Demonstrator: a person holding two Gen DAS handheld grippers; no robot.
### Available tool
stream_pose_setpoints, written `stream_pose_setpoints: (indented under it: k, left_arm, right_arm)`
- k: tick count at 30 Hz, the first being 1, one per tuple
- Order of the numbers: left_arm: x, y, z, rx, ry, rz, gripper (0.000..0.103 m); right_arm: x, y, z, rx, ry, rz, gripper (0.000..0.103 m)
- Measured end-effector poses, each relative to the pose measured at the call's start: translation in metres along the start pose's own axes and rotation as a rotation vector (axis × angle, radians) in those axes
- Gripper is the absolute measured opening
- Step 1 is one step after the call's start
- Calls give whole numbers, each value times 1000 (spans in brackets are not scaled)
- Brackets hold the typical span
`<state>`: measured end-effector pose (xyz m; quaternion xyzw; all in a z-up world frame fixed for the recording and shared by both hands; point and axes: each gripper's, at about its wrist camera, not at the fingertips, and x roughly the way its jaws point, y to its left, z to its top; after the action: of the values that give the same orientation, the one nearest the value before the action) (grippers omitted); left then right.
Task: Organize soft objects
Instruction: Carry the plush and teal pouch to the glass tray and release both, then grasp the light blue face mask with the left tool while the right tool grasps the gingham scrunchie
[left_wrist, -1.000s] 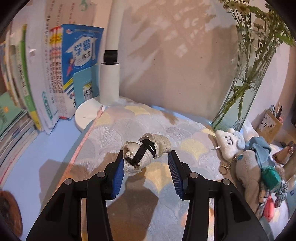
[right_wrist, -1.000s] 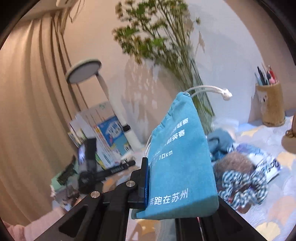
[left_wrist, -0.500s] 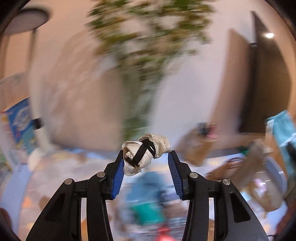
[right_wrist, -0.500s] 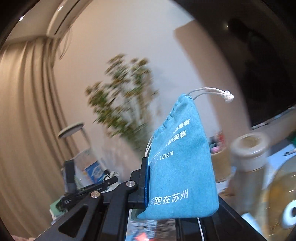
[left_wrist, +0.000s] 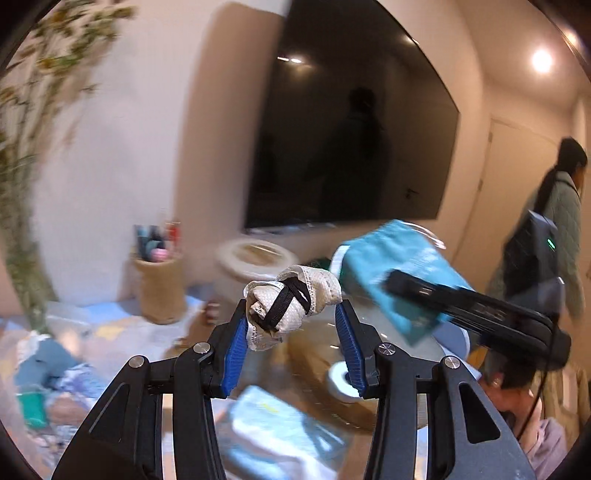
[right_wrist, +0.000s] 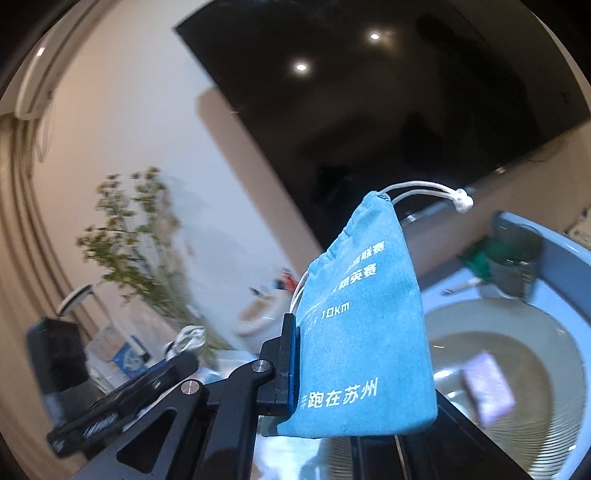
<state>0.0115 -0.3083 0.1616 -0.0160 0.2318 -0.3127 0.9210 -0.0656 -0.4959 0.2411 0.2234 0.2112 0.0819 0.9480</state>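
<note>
Pouch (right_wrist: 364, 325) near basin (right_wrist: 561, 258), pen holder (left_wrist: 159, 284)

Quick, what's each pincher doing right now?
Left gripper: shut on the white rolled cloth.
Right gripper: shut on the blue drawstring pouch.

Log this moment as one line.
left gripper: holds rolled cloth | right gripper: shut on blue pouch | both airborne

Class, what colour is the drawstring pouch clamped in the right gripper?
The drawstring pouch is blue with white lettering, clearest in the right wrist view.
</note>
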Motion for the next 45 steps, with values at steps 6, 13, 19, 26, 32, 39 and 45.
stream_pose_setpoints:
  k: [6, 13, 19, 26, 32, 39, 45]
  left_arm:
    - [56, -32, -16, 32, 85, -26, 43]
    - [97, -48, -35, 104, 175, -38, 71]
    - [102, -53, -41, 134, 226, -20, 93]
    - [82, -34, -37, 39, 240, -54, 93]
    - [60, -19, -35, 37, 233, -6, 93]
    - [22, 11, -20, 46, 197, 116, 93]
    - [-14, 70, -15, 18, 218, 260, 95]
  right_arm:
    - [15, -30, 4, 3, 105, -84, 6]
    - [38, -52, -1, -36, 275, -259, 7]
    - [33, -72, -7, -118, 380, -609, 103]
    - [-2, -76, 5, -56, 345, -658, 103]
    - [-15, -38, 9, -46, 283, -588, 103]
    - [-13, 48, 12, -121, 96, -484, 103]
    - [5, 126, -7, -173, 55, -261, 103]
